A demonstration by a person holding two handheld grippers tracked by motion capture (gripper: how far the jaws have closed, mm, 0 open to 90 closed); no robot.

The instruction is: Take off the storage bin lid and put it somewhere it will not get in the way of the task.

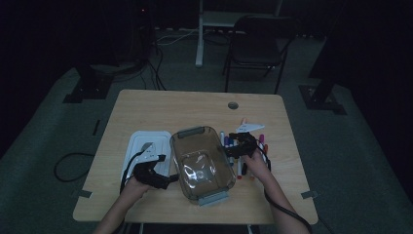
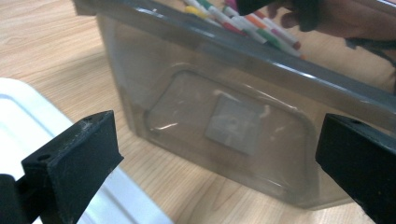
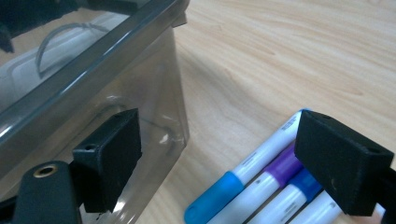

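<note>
A clear smoky plastic bin (image 1: 202, 163) with grey handles stands in the middle of the wooden table. Its white lid (image 1: 146, 151) lies flat to its left. Several coloured markers (image 1: 243, 156) lie in a row to the bin's right. My left gripper (image 1: 171, 179) is open at the bin's left wall (image 2: 219, 121), above the edge of the lid (image 2: 28, 121). My right gripper (image 1: 228, 152) is open between the bin's right wall (image 3: 116, 79) and the markers (image 3: 261, 172), with nothing between its jaws. Across the bin, the left gripper view shows more markers (image 2: 243, 21).
A round cable hole (image 1: 233, 105) sits near the table's far edge. A white three-cornered piece (image 1: 250, 127) lies beyond the markers. A folding chair (image 1: 258, 44) and stands are on the dark floor behind the table.
</note>
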